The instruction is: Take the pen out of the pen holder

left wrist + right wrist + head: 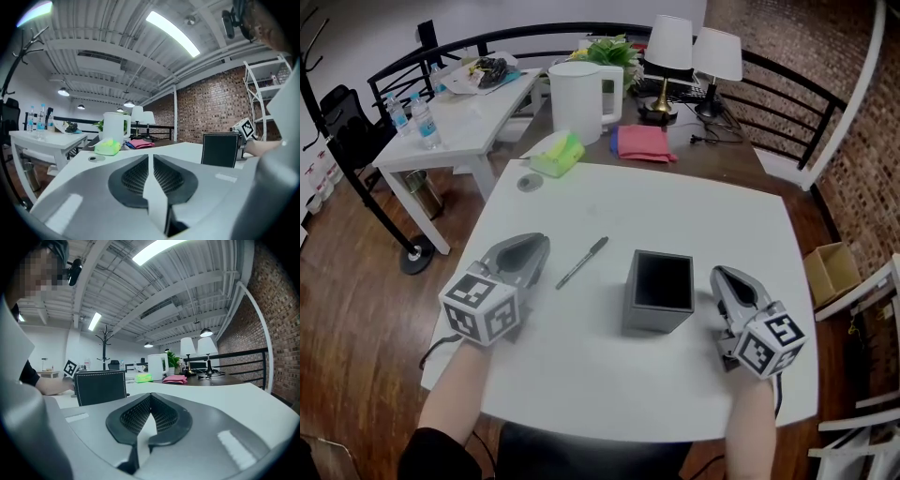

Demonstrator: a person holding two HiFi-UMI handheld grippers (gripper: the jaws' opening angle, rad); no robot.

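A black pen (pixel 582 262) lies flat on the white table (pixel 581 375), left of the dark square pen holder (pixel 660 291). The holder stands upright and looks empty from above. My left gripper (pixel 539 242) rests just left of the pen, its jaws closed together with nothing between them (pixel 150 157). The holder (pixel 219 149) shows to its right in the left gripper view. My right gripper (pixel 722 275) sits right of the holder, shut and empty (pixel 151 395). In the right gripper view the holder (pixel 100 386) stands to the left.
Behind the white table a dark desk carries a white kettle (pixel 584 98), a pink cloth (pixel 642 142), a green-yellow pack (pixel 557 153) and two lamps (pixel 667 56). A white side table (pixel 459 122) with bottles stands far left. A cardboard box (pixel 831 272) sits on the floor at right.
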